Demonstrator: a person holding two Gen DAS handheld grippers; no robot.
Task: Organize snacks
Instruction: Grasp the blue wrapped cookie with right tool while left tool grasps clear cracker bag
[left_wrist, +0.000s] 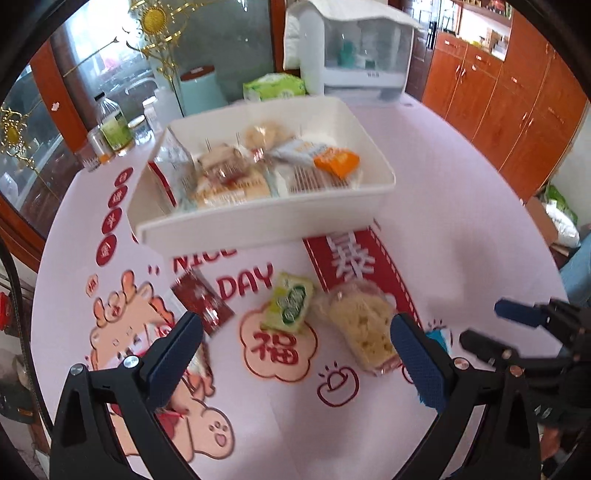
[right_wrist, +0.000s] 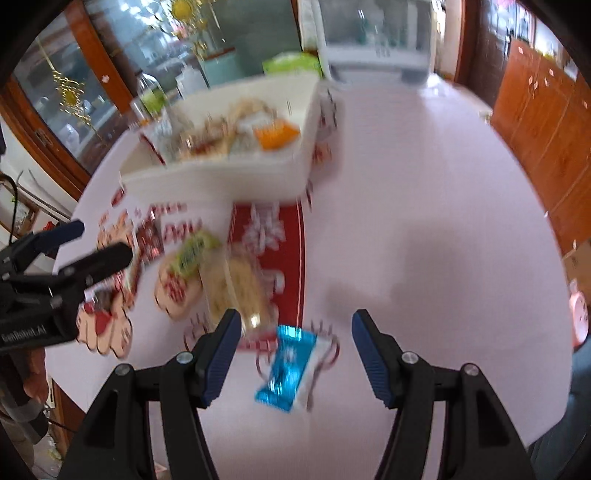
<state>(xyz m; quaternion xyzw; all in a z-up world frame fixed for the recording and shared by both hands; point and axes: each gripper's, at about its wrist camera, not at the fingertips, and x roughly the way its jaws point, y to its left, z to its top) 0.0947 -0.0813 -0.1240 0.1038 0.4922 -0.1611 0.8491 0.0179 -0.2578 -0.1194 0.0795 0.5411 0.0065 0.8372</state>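
A white bin (left_wrist: 229, 229) (right_wrist: 221, 181) holds several wrapped snacks, with an orange packet (left_wrist: 336, 161) at its right. Loose on the table lie a red packet (left_wrist: 201, 301), a green packet (left_wrist: 290, 302) (right_wrist: 192, 253), a clear-wrapped yellow cake (left_wrist: 364, 328) (right_wrist: 236, 288) and a blue packet (right_wrist: 290, 367). My left gripper (left_wrist: 295, 341) is open, just in front of the green packet and cake. My right gripper (right_wrist: 291, 332) is open around the blue packet's near end; it also shows in the left wrist view (left_wrist: 484, 328).
The round table has a pink printed cloth (left_wrist: 443, 184). At its far edge stand bottles (left_wrist: 114, 125), a mint canister (left_wrist: 201, 88), a green tissue pack (left_wrist: 275, 85) and a white cabinet box (left_wrist: 354, 48). Wooden cupboards (left_wrist: 517, 110) stand to the right.
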